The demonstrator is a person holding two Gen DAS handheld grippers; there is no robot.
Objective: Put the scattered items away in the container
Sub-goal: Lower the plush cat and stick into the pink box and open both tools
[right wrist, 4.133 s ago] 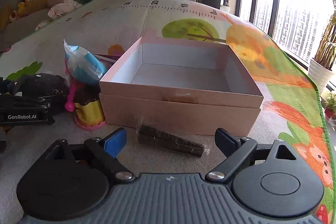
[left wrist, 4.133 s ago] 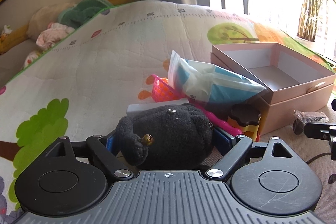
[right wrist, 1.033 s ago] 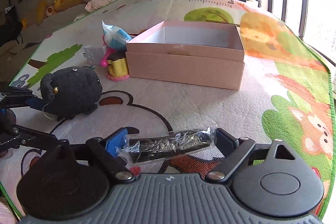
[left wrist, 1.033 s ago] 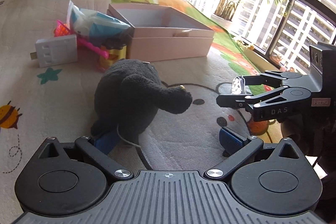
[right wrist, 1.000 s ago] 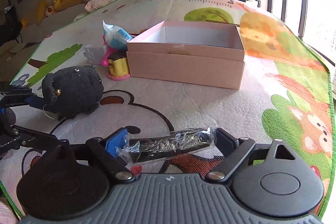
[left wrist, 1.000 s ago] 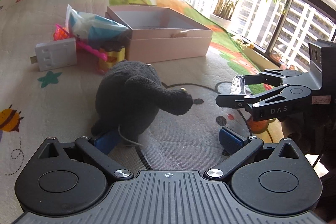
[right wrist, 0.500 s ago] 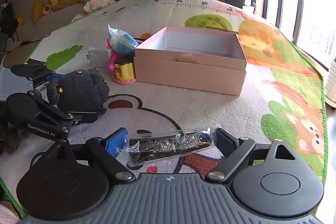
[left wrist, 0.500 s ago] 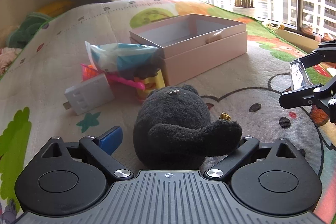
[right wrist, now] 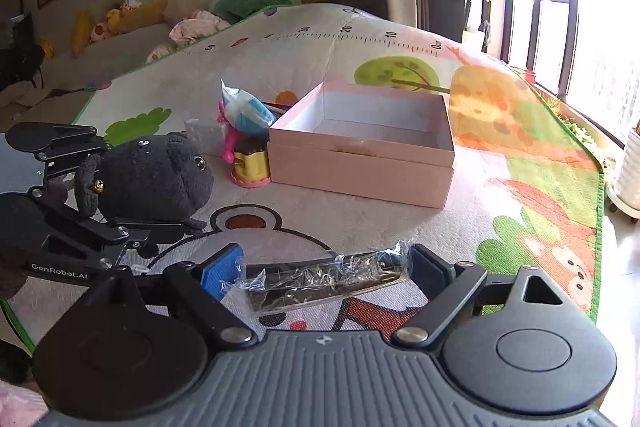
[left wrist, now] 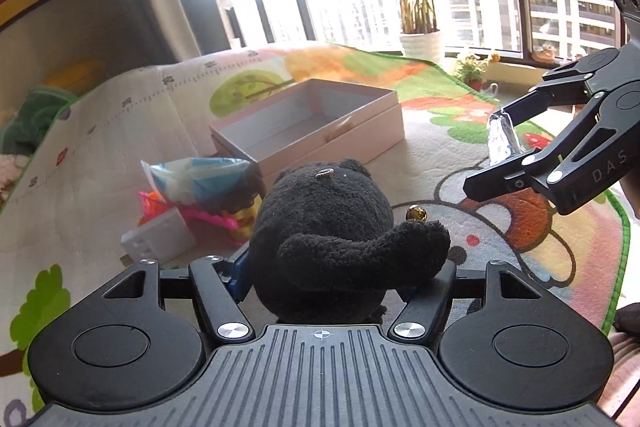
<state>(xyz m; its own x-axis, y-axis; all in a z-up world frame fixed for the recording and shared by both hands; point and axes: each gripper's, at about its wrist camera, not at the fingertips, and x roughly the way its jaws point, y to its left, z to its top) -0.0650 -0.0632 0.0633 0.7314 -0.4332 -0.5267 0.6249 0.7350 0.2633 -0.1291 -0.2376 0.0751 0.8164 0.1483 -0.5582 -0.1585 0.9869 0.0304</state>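
Both loads are gripped — left gripper, jaws just closing, pinches the plush; right gripper clamps the packet; next, I judge, carry both over the box mid-mat and release.

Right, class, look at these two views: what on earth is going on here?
A person is tidying a play mat with a claw in each hand. The left claw has just closed on a black plush toy. The right claw grips a dark stick in a clear crinkly wrapper. The open pink cardboard box ahead looks empty. A blue-and-white packet and small toys lie beside it.
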